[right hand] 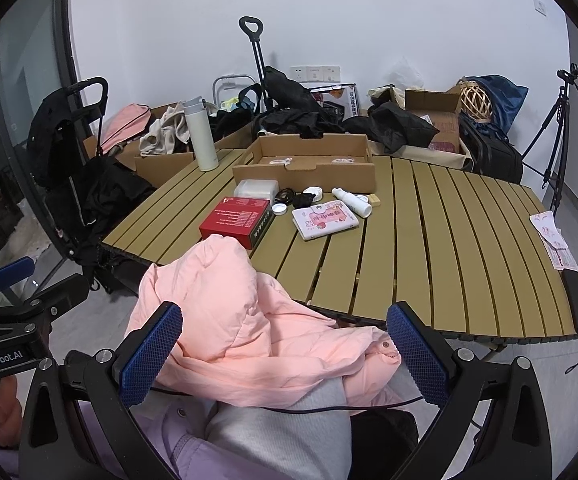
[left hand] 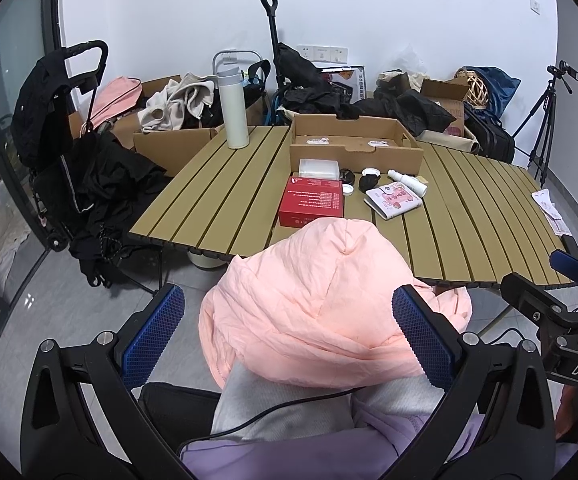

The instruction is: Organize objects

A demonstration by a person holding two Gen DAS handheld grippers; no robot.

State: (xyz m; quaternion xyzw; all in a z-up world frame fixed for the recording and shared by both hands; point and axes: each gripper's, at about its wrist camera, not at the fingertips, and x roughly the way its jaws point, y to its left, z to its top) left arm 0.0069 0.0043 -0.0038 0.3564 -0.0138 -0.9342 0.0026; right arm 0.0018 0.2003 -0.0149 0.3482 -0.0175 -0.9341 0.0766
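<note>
While both grippers are held low at the near edge of the slatted worktop (left hand: pixel 225 184), a pink jacket (left hand: pixel 321 296) is seen bunched on the person's lap, its upper part leaning against the worktop's near edge. The left gripper (left hand: pixel 289 336) is spread wide, its blue fingers (left hand: pixel 153 332) standing either side of the jacket without gripping it. The right gripper (right hand: pixel 285 352) is likewise released, its fingers (right hand: pixel 417 356) apart with the jacket between them; whether the pads touch the fabric cannot be told. A black cable (right hand: pixel 289 408) is draped across the grey trousers (right hand: pixel 281 436) below the jacket.

On the worktop, a red box (left hand: pixel 313 202) lies just beyond the jacket. To its right a pink-patterned packet (left hand: pixel 393 200) is placed, with a white bottle (left hand: pixel 407 181) lying just behind it. A clear container (left hand: pixel 318 169) stands behind the red box. Farther back an open cardboard tray (left hand: pixel 353 136) is set, and at the far left a white flask (left hand: pixel 231 114) stands upright. At the far right edge a paper slip (right hand: pixel 553 246) overhangs.
</note>
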